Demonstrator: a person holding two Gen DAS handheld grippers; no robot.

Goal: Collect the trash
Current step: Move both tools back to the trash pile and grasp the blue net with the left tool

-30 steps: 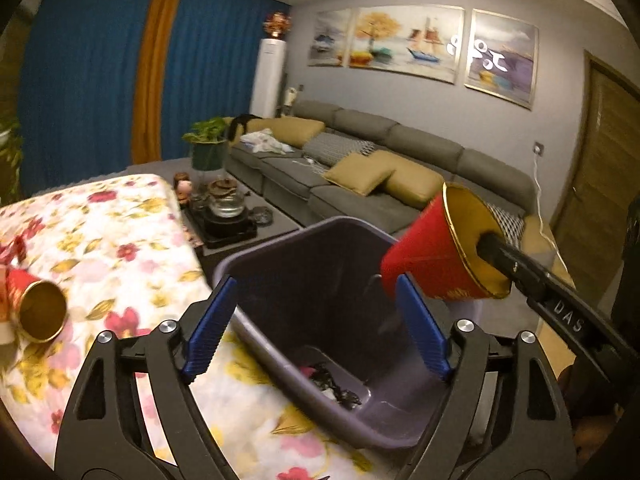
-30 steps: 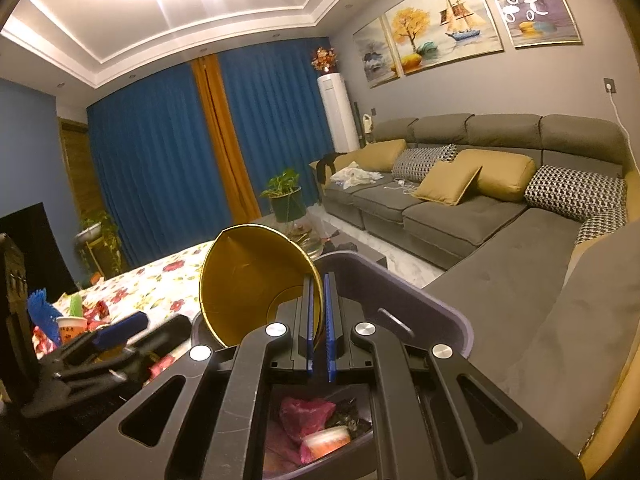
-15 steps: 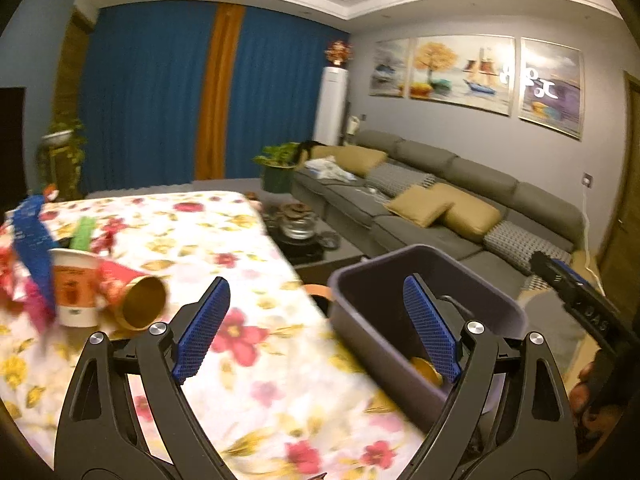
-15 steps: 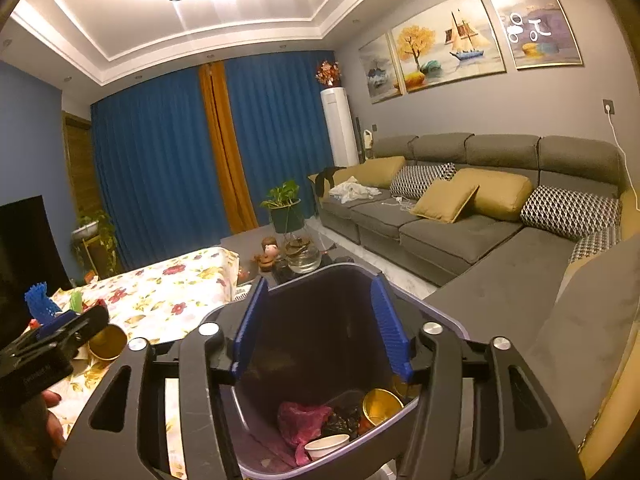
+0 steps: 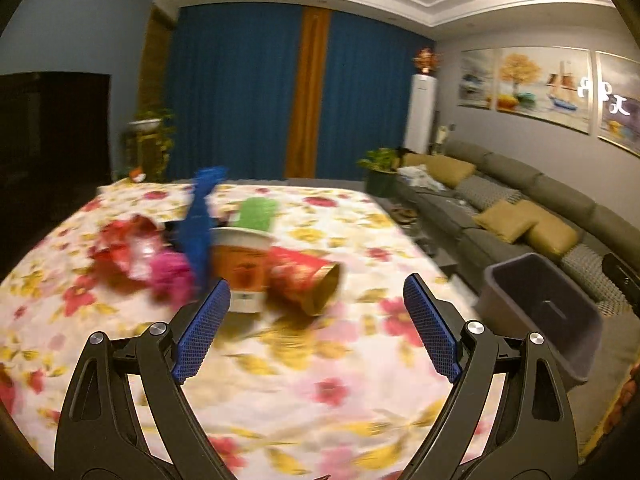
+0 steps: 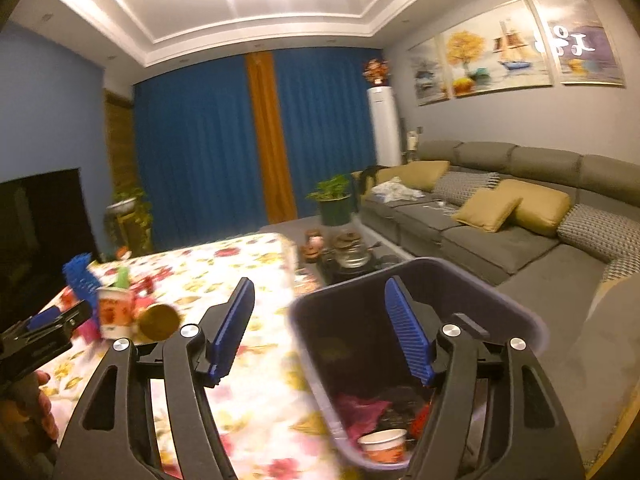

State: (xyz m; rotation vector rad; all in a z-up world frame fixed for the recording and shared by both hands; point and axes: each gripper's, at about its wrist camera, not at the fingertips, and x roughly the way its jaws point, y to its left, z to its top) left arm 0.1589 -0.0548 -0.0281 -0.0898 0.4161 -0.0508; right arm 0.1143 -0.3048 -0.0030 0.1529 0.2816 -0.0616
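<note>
On the left of the flowered table (image 5: 320, 360) lies the remaining trash, bunched together: a red wrapper (image 5: 124, 248), a pink scrap (image 5: 170, 270), a blue strip (image 5: 198, 232), an upright paper cup (image 5: 240, 264) and a red cup on its side (image 5: 304, 280) touching it. The left gripper (image 5: 316, 320) points at this pile, jaws wide apart and empty. To the right, at the table's edge, stands the bin (image 6: 400, 320). The right gripper (image 6: 316, 328) hovers by its near rim; its jaws have just been opening and nothing sits between them.

The risk is in the crowding. Because the two cups touch, jaws closing on one could knock the other over or roll the lying cup toward the table edge. A wide grab might also drag the wrapper along and drop it short of the bin.

The pile is blurred, so what the blue strip and a green thing (image 5: 258, 210) behind the cup are is unclear. The bin's contents are partly hidden by the right gripper.
</note>
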